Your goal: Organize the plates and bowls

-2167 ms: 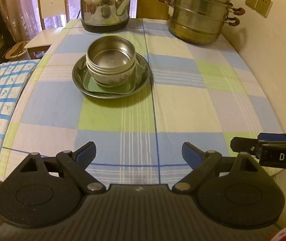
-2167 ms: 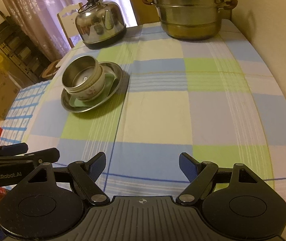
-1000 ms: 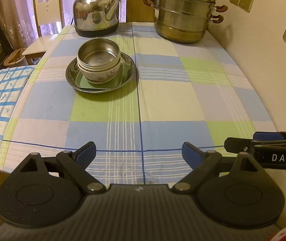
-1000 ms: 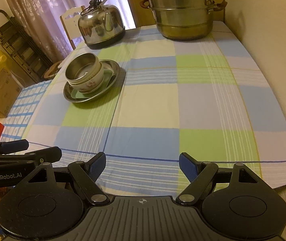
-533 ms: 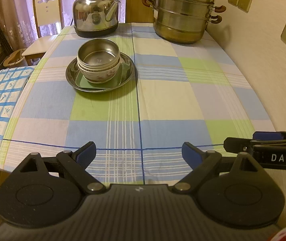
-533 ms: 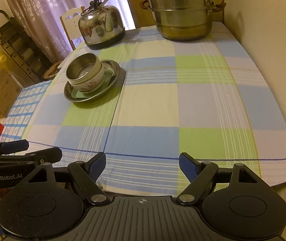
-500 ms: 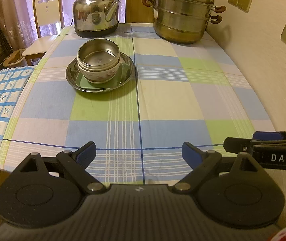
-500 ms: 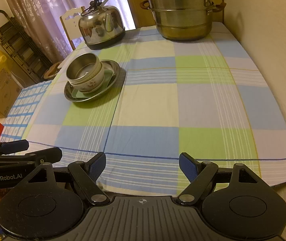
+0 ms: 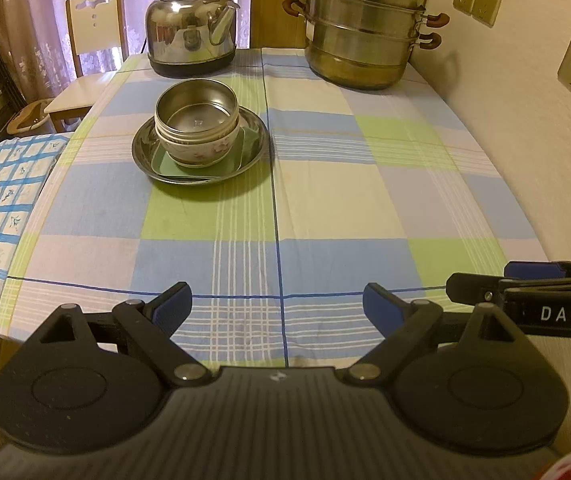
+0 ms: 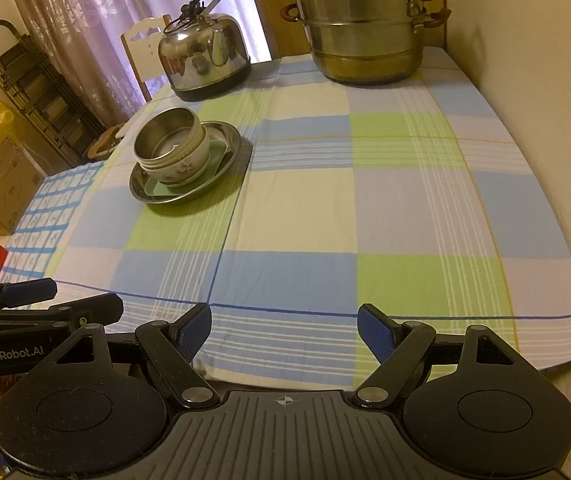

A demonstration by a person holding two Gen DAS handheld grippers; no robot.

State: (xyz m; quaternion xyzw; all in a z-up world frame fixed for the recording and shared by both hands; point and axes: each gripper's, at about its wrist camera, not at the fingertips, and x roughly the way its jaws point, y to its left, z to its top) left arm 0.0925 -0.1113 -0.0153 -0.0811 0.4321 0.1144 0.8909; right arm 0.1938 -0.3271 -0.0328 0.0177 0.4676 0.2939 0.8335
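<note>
Nearest, at the desk's (image 9: 385, 184) front edge, the left hand-held gripper (image 9: 278, 308) and the right hand-held gripper (image 10: 284, 330) both hover with jaws spread wide and nothing between them. Farther in, left of centre on the checked cloth, a steel bowl (image 9: 197, 110) sits nested in a flowered ceramic bowl (image 9: 199, 150) on a green plate (image 9: 245, 148) inside a round steel plate (image 9: 143, 152). Beyond them, a kettle (image 9: 191, 40) and a stacked steamer pot (image 9: 361, 36) stand at the far edge.

"DAS" marks the right claw (image 9: 525, 276); "GenRobot.AI" the left claw (image 10: 45, 300).
</note>
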